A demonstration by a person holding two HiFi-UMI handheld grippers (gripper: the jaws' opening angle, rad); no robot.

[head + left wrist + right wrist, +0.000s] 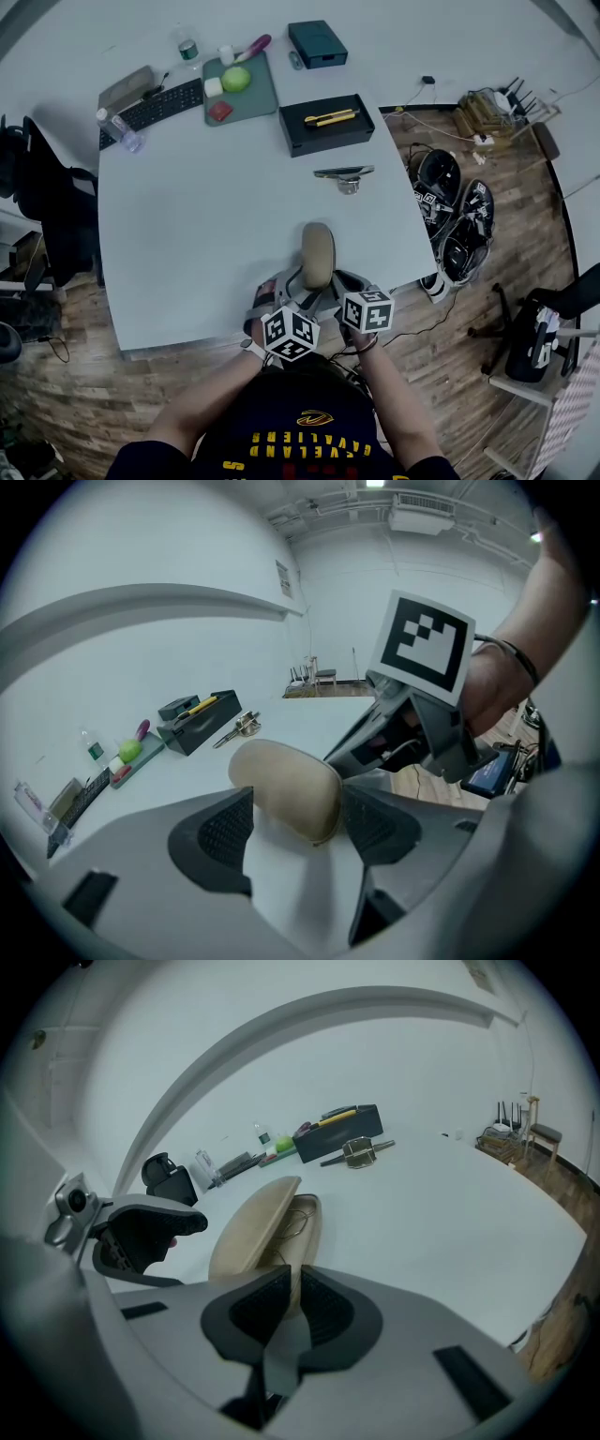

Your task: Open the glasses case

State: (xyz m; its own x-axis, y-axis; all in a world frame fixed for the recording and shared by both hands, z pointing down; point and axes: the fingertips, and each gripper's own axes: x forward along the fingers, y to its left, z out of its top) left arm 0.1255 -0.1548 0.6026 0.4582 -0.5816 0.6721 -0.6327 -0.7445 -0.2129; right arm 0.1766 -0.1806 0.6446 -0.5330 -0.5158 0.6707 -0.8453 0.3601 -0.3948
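Well, the glasses case (318,251) sits at the near edge of the white table (187,234), just in front of the person, with both grippers at its near end. The left gripper (295,822) has its jaws spread wide around the body of the case, and the pads appear to press on its two sides. The right gripper (286,1307) has its jaws nearly together, pinched on the thin near edge of the lid (246,1232).

To do this well, I'd say the left should hold the lower shell firmly down while the right swings the lid up and away along the hinge's arc, not straight back, so the pinch doesn't slip off the rim.

It's a smooth, tan, rounded oblong. From the right gripper view it is already parted, showing a brown lining and what may be a thin frame inside.
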